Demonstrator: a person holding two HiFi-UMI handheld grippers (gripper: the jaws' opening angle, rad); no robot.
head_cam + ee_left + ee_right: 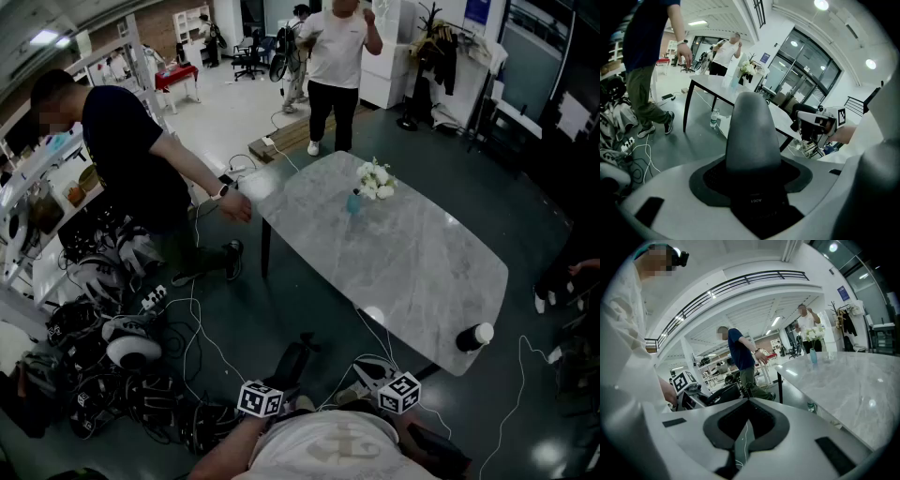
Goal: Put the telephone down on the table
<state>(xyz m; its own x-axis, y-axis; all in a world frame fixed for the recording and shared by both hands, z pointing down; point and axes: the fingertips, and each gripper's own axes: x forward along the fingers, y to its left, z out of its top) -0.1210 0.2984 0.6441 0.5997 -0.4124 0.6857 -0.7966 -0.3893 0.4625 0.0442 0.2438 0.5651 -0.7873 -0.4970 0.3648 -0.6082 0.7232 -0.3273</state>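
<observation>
Facing the marble table [422,272], lying just ahead of both grippers and slightly to the right. Holding what looks like the telephone [752,136], a dark tapered body, in the left gripper [753,199], seemingly clamping on its base, with the long axis pointing forward toward the table's near edge. Carrying the right gripper [742,446] alongside, jaws pressing together on nothing, sitting no nearer the table than the left

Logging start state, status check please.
Left gripper shut, empty. Right gripper shut, empty. Telephone not in view. Table ahead: vase, dark bottle at near corner.
</observation>
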